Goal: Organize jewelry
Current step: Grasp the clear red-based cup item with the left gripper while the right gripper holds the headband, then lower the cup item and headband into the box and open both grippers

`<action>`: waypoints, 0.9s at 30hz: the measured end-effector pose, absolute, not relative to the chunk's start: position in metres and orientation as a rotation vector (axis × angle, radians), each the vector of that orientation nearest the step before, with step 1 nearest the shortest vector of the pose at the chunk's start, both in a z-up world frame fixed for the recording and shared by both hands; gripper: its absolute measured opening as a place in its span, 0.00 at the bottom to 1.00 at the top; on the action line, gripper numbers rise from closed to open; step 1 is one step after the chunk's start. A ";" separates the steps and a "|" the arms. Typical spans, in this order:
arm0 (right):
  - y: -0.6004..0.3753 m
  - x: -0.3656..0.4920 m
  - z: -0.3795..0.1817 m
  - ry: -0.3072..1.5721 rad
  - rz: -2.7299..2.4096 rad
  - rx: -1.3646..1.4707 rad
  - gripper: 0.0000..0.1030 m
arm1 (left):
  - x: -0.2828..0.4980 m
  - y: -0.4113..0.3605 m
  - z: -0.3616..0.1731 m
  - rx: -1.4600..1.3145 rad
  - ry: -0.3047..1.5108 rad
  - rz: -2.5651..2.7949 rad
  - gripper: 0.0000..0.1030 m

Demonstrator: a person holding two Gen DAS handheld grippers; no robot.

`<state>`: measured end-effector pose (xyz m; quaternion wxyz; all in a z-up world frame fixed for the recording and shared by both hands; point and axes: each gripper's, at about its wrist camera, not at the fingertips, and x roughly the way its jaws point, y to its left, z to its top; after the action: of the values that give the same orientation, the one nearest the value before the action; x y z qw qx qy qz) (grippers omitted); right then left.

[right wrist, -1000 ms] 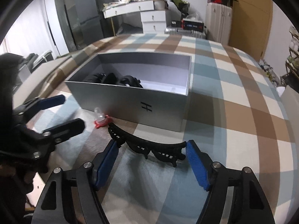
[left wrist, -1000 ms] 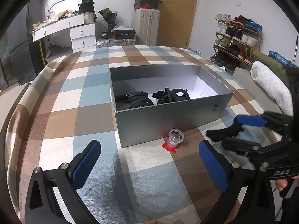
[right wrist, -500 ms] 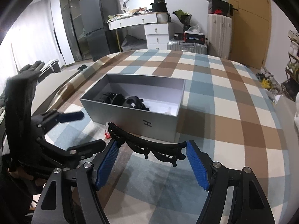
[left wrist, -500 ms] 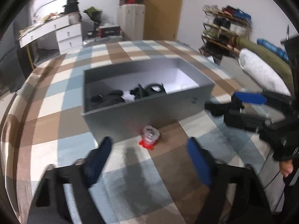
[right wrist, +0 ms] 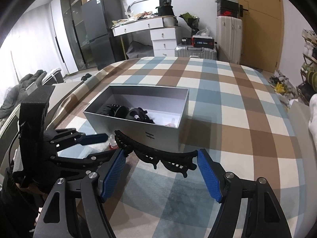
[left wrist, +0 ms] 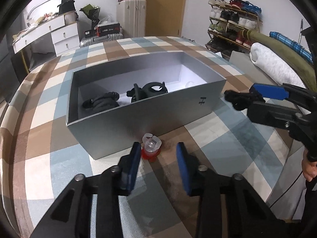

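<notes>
Right tool is clamped on a black hair claw; left tool, fingers apart, flanks a small red-based clip beside the grey box.

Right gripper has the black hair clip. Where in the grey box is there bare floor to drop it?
The right end of the grey box floor is bare white, bordered by the right end wall and the far wall. The left half is crowded with black hair clips. The right gripper holds the black hair clip; the left gripper straddles the small red-based clip outside the front wall.
</notes>
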<state>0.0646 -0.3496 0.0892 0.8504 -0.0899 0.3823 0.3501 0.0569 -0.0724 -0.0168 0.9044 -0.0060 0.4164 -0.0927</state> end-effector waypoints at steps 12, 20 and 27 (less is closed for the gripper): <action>-0.350 0.062 0.093 0.797 0.745 -0.188 0.72 | 0.057 -0.071 -0.017 -0.041 0.862 -0.176 0.10; -0.352 0.062 0.095 0.786 0.745 -0.177 0.72 | 0.051 -0.071 -0.012 -0.021 0.823 -0.192 0.09; -0.355 0.063 0.098 0.773 0.746 -0.156 0.72 | 0.043 -0.070 0.000 -0.015 0.779 -0.216 0.09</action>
<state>0.0629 -0.3553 0.0984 0.8563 -0.0743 0.3677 0.3551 0.0434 -0.0698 0.0004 0.9195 -0.0071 0.3788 -0.1053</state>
